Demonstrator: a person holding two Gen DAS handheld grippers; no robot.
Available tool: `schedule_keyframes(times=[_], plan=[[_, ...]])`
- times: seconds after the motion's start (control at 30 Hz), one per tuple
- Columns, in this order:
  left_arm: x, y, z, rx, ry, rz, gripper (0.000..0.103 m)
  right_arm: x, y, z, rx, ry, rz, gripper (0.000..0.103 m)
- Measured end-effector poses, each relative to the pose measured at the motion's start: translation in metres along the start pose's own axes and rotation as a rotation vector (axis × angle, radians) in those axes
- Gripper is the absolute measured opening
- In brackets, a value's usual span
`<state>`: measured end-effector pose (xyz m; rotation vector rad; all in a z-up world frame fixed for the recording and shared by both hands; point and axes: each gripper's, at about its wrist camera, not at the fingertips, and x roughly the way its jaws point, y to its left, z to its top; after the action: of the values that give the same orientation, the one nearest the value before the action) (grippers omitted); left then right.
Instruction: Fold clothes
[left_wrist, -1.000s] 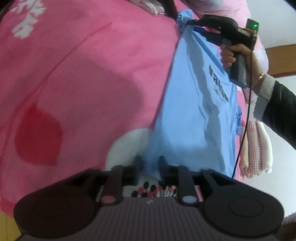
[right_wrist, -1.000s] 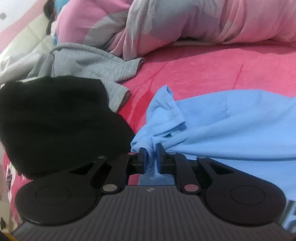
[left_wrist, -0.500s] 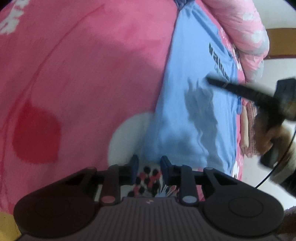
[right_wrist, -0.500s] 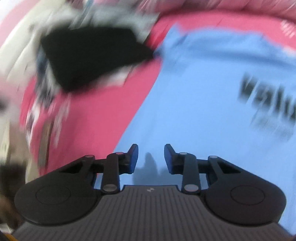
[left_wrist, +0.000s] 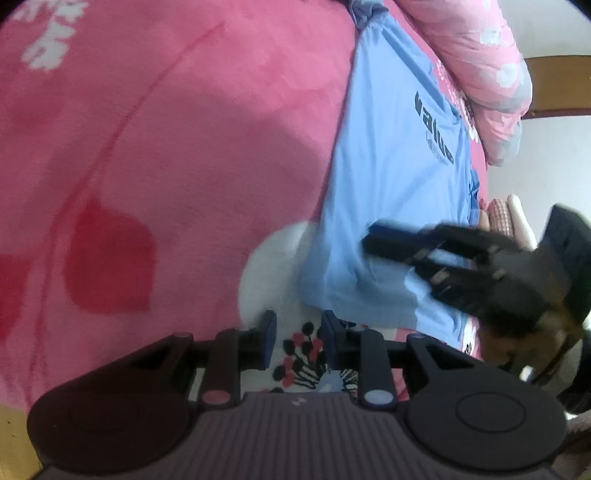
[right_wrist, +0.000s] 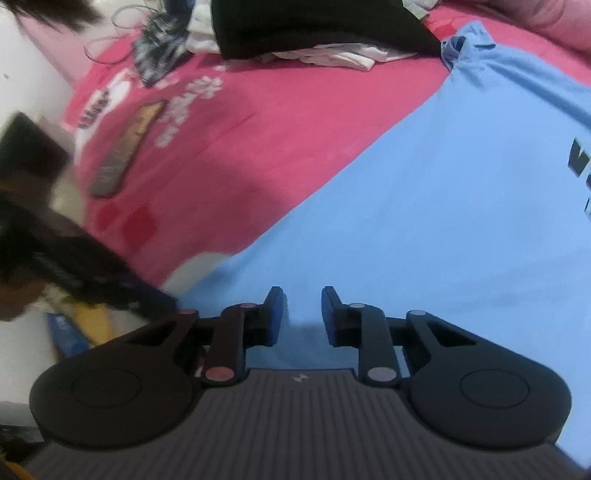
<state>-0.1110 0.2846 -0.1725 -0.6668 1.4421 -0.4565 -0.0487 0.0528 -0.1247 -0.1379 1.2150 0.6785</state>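
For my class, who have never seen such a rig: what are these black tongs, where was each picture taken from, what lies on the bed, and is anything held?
A person holds two hand-worked grippers, each with a camera looking along its fingers. One picture comes from the left gripper, the other from the right gripper. A blue T-shirt lies spread on a pink bedspread, with a black garment and a remote control farther off. Both grippers are open and hold nothing.
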Motion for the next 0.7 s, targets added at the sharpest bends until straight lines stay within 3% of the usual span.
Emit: schedule_keyframes(times=[0.1,0.17,0.27,0.47,0.53,0.6,0.7], plan=[[-0.009,0.004,-0.001,-0.007,-0.025,0.014,0.032,0.016,0.034,-0.010,-0.137,0.006,-0.001,0.014],[-0.015,0.008,-0.002,-0.014,-0.040,0.019,0.033,0.018,0.065,-0.016,-0.265,0.002,0.053,0.011],[-0.024,0.013,-0.003,-0.024,-0.063,0.028,0.034,0.012,0.081,-0.017,-0.338,0.002,0.069,0.010],[-0.040,0.023,-0.005,-0.043,-0.103,0.043,0.039,0.001,0.082,-0.009,-0.417,-0.025,-0.008,0.015],[-0.042,0.024,-0.006,-0.045,-0.107,0.043,0.039,0.006,0.088,-0.009,-0.446,-0.019,-0.016,0.026],[-0.041,0.023,-0.006,-0.044,-0.110,0.046,0.039,0.021,0.093,-0.010,-0.463,0.002,-0.050,0.029],[-0.042,0.021,-0.008,-0.026,-0.111,0.066,0.039,0.031,0.086,-0.006,-0.404,0.007,-0.067,0.024]])
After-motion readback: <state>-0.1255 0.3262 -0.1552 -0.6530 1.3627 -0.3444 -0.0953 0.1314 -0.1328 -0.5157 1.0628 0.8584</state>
